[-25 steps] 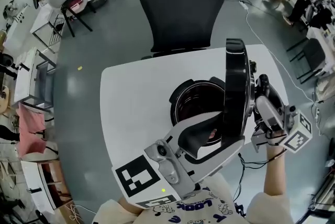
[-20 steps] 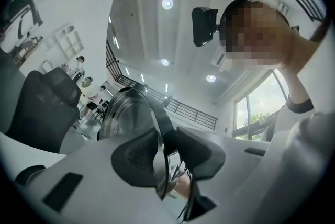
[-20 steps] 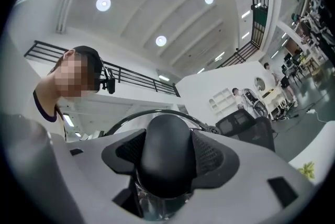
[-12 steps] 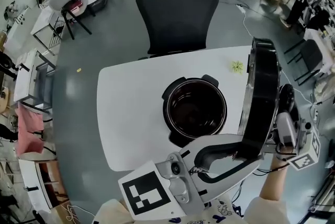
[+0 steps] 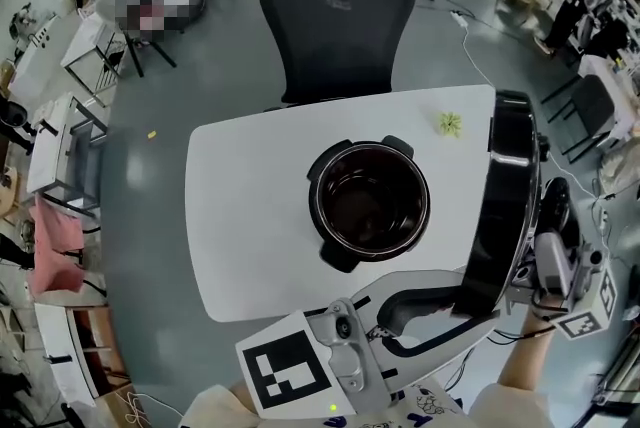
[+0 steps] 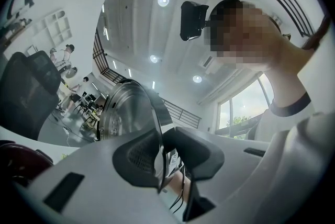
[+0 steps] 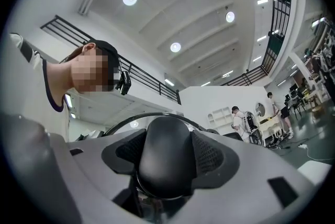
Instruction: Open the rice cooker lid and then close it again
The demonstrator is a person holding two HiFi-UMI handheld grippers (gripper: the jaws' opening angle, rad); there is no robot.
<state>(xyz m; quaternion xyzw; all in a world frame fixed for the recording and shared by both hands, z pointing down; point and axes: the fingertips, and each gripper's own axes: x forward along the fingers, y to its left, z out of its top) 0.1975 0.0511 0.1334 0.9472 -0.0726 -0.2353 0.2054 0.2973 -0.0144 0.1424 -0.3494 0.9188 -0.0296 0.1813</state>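
I find no word, brand or number that I can read. The only signs are black-and-white square patterns: a large marker point(image 5: 290, 368) on the left cube point(image 5: 262, 388) near the bottom edge, and a smaller marker point(image 5: 583, 324) on the right cube point(image 5: 604, 296). The print on my shirt point(image 5: 430, 406) is cut off and unreadable.

Left gripper point(image 6: 163, 156) just closed on lid point(image 5: 505, 206); right gripper point(image 7: 167, 161) grips it.

One cooker point(image 5: 368, 206), one lid point(image 5: 505, 201), two grippers point(image 6: 165, 157) point(image 7: 166, 157)
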